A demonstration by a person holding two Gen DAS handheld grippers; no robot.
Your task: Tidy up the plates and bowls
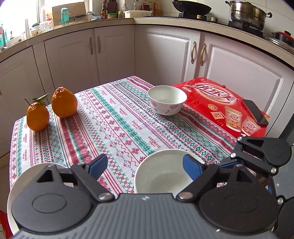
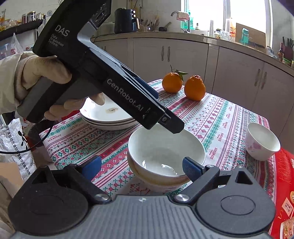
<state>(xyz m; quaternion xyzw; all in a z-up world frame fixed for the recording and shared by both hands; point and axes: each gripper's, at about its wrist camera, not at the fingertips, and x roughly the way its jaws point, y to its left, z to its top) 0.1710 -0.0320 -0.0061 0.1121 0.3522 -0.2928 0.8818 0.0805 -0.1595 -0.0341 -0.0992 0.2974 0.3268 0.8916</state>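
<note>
The right wrist view shows things the left one misses: a gloved hand [image 2: 46,77] holding the left tool [image 2: 165,117] from the side, and a stack of white plates [image 2: 108,115] on the far left of the desk [image 2: 220,117]. It also shows that the white bowl [image 2: 165,149] sits inside another bowl. The left wrist view shows a black phone [image 1: 254,112] lying on a red box [image 1: 211,103] at the right, and a black wok [image 1: 191,8] and a steel pot [image 1: 248,14] on the stove far behind.

The desk wears a cloth with red and green patterns. Two oranges [image 2: 183,84] stand at its far side. A small flowered bowl [image 1: 166,100] sits beside the red box. Pale cupboards run around the room, and a bright window is at the back.

The left tool slants down over the stacked bowls. Its jaws stand wide and hold nothing. The right tool [image 2: 141,167] also stands wide. One blue pad is just beside the bowl's near rim, the other is off to the left, and it grips nothing.
</note>
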